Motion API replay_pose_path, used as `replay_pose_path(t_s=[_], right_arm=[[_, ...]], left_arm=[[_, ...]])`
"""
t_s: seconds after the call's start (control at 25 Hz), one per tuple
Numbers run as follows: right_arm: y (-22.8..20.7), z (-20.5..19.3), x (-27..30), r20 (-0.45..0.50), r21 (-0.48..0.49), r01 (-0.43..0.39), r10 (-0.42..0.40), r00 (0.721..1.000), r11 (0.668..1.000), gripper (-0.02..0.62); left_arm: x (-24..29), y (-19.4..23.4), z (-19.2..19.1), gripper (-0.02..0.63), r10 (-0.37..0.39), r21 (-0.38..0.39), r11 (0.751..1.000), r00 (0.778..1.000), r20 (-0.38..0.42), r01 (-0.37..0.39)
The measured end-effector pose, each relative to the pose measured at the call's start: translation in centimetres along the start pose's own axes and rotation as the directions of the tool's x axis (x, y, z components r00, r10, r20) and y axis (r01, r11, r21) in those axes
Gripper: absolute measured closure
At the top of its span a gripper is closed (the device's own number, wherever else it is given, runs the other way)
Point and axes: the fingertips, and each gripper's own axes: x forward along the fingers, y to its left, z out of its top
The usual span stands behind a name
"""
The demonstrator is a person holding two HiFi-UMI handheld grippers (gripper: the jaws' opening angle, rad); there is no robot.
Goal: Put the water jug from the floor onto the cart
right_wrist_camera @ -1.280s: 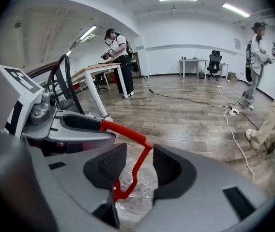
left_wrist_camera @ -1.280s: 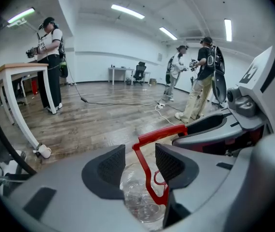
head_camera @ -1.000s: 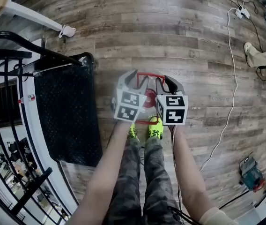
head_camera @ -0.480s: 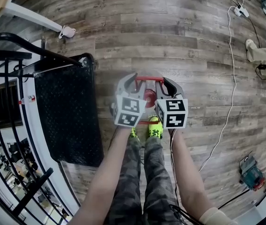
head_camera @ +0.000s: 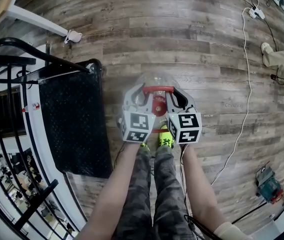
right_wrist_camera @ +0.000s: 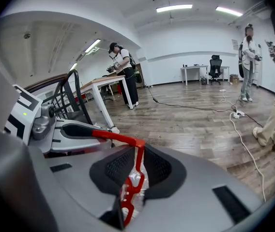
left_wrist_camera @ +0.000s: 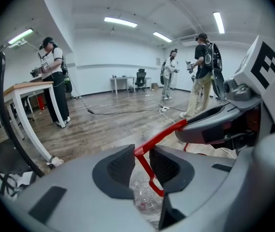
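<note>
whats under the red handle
The clear jug and its red cap. The left gripper and right gripper, jaws just closed further onto the handle, cover the jug's sides; its base is hidden.

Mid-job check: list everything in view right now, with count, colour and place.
water jug: one, clear, red cap, under both grippers.
red handle: one, atop the jug, between both grippers' jaws.
cart: one, black, left of the jug.
cable: one, white, floor at right.
table: one, wooden top, white legs, beyond the cart.
bystanders: three, across the room.
office chair: one, dark, by the back wall.
shoes: two, neon yellow, behind the jug.
left gripper: grey, jaws just closed further, gripping the handle.
right gripper: grey, jaws just closed further, gripping the handle.
</note>
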Motion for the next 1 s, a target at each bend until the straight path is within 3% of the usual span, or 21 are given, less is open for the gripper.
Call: replay_pose_path(t_s=[0.44,1.0], right_arm=[[0.1,3.8,-1.0,0.016,-0.016,-0.005,0.005,1.0,1.0,0.532],[4.9,16.6,-7.0,0.069,-0.076,-0.112,0.117,0.991,0.991,0.543]], left_arm=[[-1.2,1.0,3.6,0.506,0.033,0.006,0.999,0.999,0.018,-0.033],[-10.5,4.6,14.9,0.506,0.166,-0.011,0.986,0.984,0.066,-0.166]])
